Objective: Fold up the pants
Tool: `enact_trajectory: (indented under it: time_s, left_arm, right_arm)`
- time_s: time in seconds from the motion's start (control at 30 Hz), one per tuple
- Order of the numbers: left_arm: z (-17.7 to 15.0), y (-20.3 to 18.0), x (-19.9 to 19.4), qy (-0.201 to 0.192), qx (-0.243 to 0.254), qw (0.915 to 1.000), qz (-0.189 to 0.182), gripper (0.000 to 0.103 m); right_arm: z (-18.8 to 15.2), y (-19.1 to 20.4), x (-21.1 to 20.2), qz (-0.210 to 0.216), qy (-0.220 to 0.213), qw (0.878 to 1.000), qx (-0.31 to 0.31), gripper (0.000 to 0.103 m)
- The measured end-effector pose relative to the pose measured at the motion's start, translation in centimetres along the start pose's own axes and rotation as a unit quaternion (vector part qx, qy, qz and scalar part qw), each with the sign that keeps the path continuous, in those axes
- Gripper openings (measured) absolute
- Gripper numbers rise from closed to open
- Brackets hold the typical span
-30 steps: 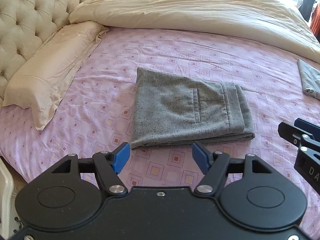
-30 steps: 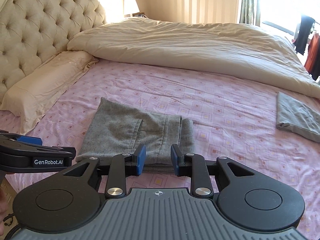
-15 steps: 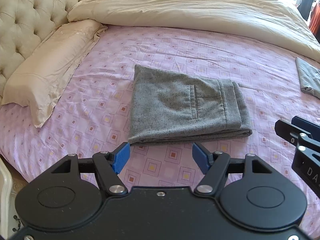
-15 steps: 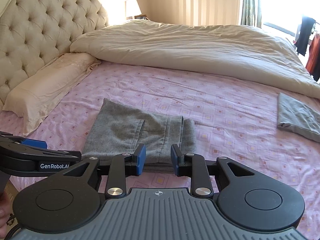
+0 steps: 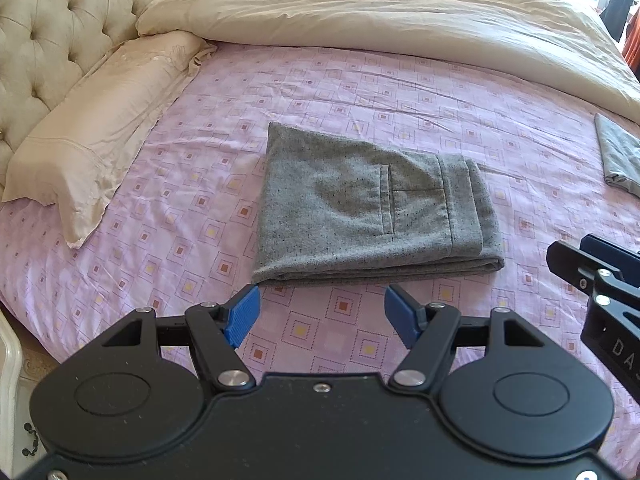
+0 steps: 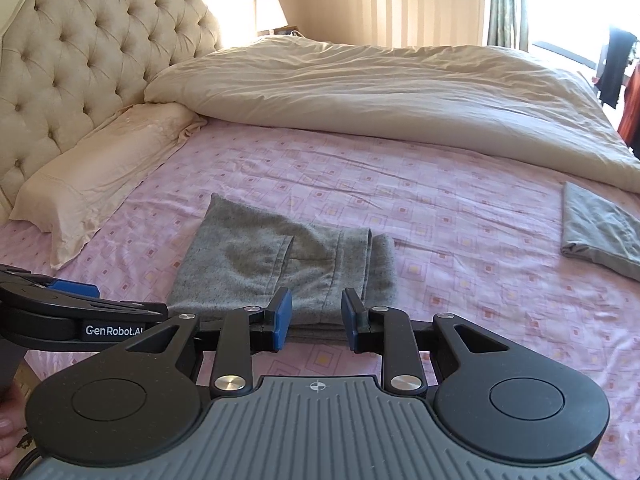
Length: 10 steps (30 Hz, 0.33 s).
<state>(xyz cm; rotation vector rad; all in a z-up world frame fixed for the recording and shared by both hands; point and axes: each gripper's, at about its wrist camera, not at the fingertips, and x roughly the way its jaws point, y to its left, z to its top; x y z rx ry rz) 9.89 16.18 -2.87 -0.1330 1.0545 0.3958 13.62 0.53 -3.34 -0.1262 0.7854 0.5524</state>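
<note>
1. Left wrist view: one folded grey pants (image 5: 372, 208) lies on the bed's pink sheet (image 5: 200, 184), just beyond the left tool (image 5: 322, 316), whose jaws gape with nothing between. One pillow (image 5: 100, 128), one duvet (image 5: 380, 20); bare sheet surrounds the pants.
2. Right wrist view: the right tool (image 6: 316, 320), part-spread and empty, hovers at the pants' near edge. One second grey folded cloth (image 6: 600, 236) lies well apart, rightward.

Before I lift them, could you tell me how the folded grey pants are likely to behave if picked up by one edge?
The pants are probably floppy: soft woolly cloth stacked in loose layers, so a one-edge lift would likely undo the fold. They look fairly thick, so perhaps heavier than thin fabric. The fuzzy weave should grip well against the ribbed blue pads, and they seem unlikely to slide on the sheet.
</note>
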Motion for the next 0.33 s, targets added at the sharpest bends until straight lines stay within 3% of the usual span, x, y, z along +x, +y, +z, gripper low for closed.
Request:
enact_trajectory:
  time_s: [0.33]
  left_arm:
    - [-0.2,-0.7,-0.4,-0.009,-0.002,0.9999,0.006,0.071]
  right_arm:
    - [-0.2,-1.1,0.5,0.012,0.008,1.0,0.01,0.027]
